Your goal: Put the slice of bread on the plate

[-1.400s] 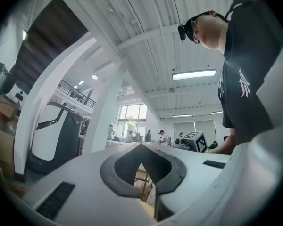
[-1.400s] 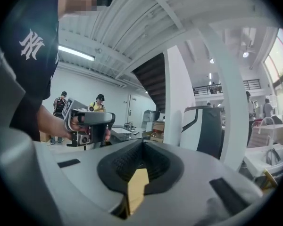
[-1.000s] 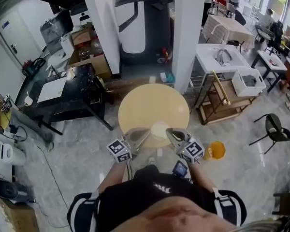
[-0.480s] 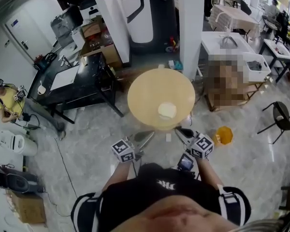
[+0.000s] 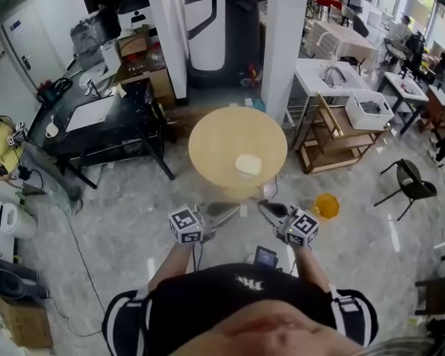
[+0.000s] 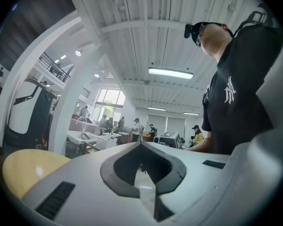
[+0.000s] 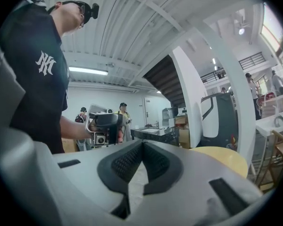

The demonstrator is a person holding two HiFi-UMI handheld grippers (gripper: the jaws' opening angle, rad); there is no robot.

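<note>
A round yellow table [image 5: 215, 139] stands ahead of me in the head view, with a pale slice of bread [image 5: 248, 165] lying near its front right. Whether a plate is under it is too small to tell. Both grippers hang over the grey floor, short of the table's near edge and apart from the bread. My left gripper [image 5: 233, 209] is shut and empty, its tips touching in the left gripper view [image 6: 141, 144]. My right gripper [image 5: 262, 206] points inward toward the left one. Its tips [image 7: 142, 142] also meet with nothing between them. The table top shows at the edge of both gripper views [image 6: 28, 166] [image 7: 221, 157].
Behind the table are two white pillars [image 5: 285, 50] and a big dark machine [image 5: 215, 28]. A black desk [image 5: 107, 128] stands to the left, a wooden shelf trolley [image 5: 341, 139] to the right. An orange object [image 5: 326, 205] lies on the floor, with a black chair [image 5: 409, 185] further right.
The view has backed away from the table. The grippers, which were over the table's near edge beside the bread, now hang over the floor in front of it, both still shut.
</note>
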